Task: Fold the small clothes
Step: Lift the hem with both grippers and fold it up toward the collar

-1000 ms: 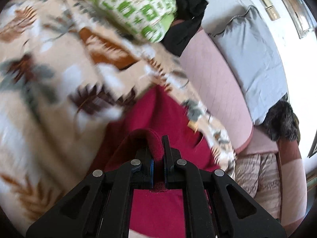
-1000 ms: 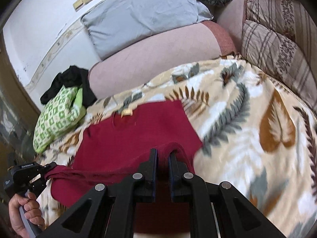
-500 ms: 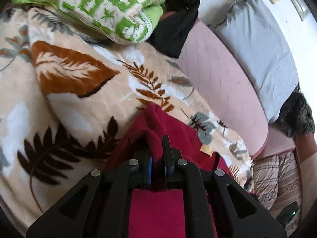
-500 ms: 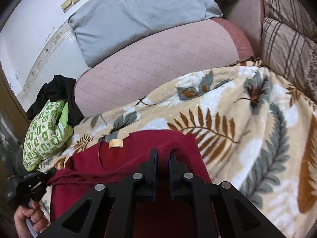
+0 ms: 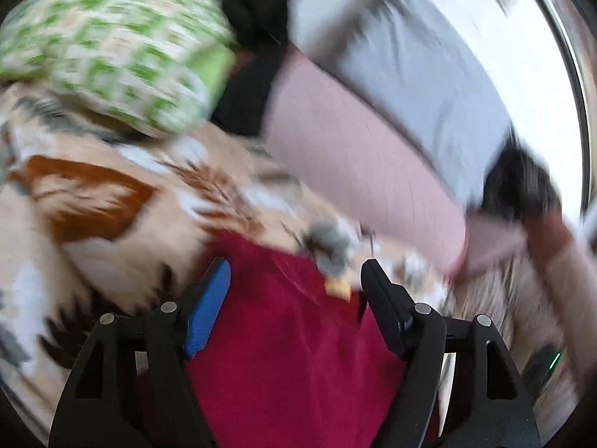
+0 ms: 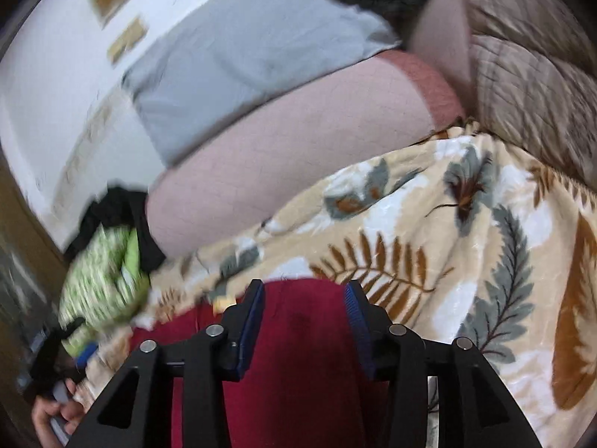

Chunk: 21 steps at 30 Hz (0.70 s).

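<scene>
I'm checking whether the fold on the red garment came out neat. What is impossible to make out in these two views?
- Left wrist view: motion blur smears the red garment; no crease or edge lines are readable. The open left claw covers its near part.
- Right wrist view: the open right claw and the lower frame edge cut off most of the garment.
- The tan tag is too blurred to read.
- Whether the garment lies flat on the blanket is unclear.
</scene>
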{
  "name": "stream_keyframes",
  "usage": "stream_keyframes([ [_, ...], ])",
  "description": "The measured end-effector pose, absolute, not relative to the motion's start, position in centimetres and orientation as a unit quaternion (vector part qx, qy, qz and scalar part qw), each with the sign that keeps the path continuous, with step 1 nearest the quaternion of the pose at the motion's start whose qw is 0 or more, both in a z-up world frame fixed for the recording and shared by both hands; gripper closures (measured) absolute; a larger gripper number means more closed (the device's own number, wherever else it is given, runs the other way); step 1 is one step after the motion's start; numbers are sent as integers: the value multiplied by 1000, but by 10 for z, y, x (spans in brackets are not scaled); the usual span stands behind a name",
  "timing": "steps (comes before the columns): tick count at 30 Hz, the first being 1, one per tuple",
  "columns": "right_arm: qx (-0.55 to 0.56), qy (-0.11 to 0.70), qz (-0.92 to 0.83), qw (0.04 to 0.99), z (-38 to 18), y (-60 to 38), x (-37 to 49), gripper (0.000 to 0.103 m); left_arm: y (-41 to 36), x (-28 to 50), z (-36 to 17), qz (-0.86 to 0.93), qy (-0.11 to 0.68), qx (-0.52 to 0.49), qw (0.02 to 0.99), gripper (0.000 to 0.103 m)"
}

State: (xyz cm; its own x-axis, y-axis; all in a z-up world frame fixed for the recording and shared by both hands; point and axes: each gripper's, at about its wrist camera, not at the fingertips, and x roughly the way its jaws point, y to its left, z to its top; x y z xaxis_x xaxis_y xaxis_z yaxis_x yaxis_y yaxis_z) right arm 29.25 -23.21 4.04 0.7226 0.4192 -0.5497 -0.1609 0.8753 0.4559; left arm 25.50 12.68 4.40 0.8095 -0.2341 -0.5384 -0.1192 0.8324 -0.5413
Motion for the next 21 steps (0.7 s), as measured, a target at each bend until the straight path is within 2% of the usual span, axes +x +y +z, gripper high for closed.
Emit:
stream_keyframes([
  [5, 94, 390, 184, 897, 27, -173, 314, 64, 93, 287, 12, -5, 371, -208, 905, 31],
  [9, 101, 450, 126, 878, -15, -184, 357, 64, 126, 304, -21, 30, 393, -264, 880, 34],
  [11, 93, 456, 120, 877, -29, -189, 368, 67, 130, 311, -24, 33, 397, -256, 881, 34],
  [15, 71, 444, 132, 884, -42, -184, 370, 66, 120, 318, -30, 49, 400, -210, 891, 34],
  [21, 126, 443, 160, 873, -49, -200, 378, 66, 127, 319, -30, 41, 398, -218, 890, 34],
])
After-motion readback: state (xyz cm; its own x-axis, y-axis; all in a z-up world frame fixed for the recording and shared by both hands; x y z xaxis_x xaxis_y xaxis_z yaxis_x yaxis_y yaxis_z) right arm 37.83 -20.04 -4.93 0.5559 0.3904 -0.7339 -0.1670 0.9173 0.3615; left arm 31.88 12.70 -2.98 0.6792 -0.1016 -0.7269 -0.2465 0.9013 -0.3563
